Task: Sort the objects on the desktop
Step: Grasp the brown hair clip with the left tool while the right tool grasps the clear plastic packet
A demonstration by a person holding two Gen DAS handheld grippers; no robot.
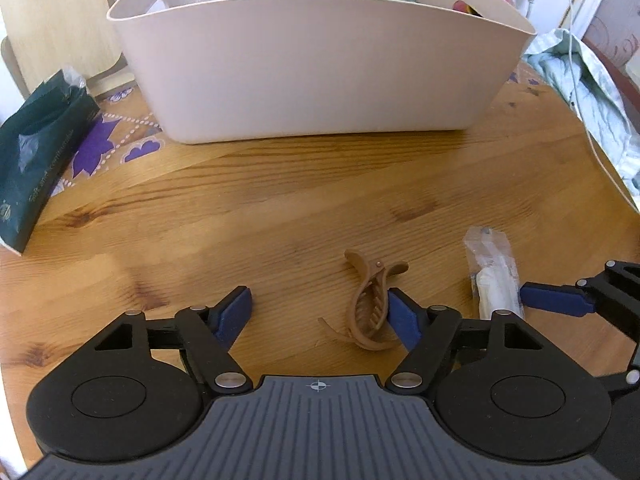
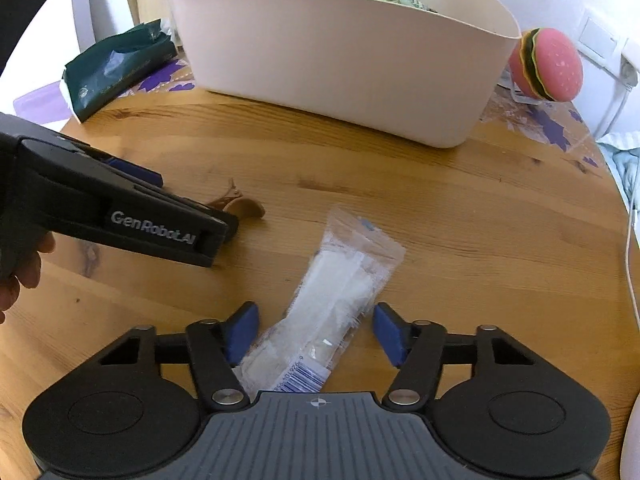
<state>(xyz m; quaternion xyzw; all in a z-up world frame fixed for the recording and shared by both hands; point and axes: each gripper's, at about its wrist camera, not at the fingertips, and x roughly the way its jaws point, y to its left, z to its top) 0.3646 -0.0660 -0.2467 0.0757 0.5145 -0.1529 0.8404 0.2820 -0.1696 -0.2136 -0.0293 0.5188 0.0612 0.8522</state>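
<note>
Two grippers low over round wooden table. Left gripper spread wide; brown hair claw flat on wood between fingers, touching right blue pad, well clear of left pad. Right gripper likewise spread, straddling clear plastic packet, not pinched. Beige bin farther back, green packaging inside. Dark green tissue pack at left edge. Burger-shaped toy just beside bin's right end.
</note>
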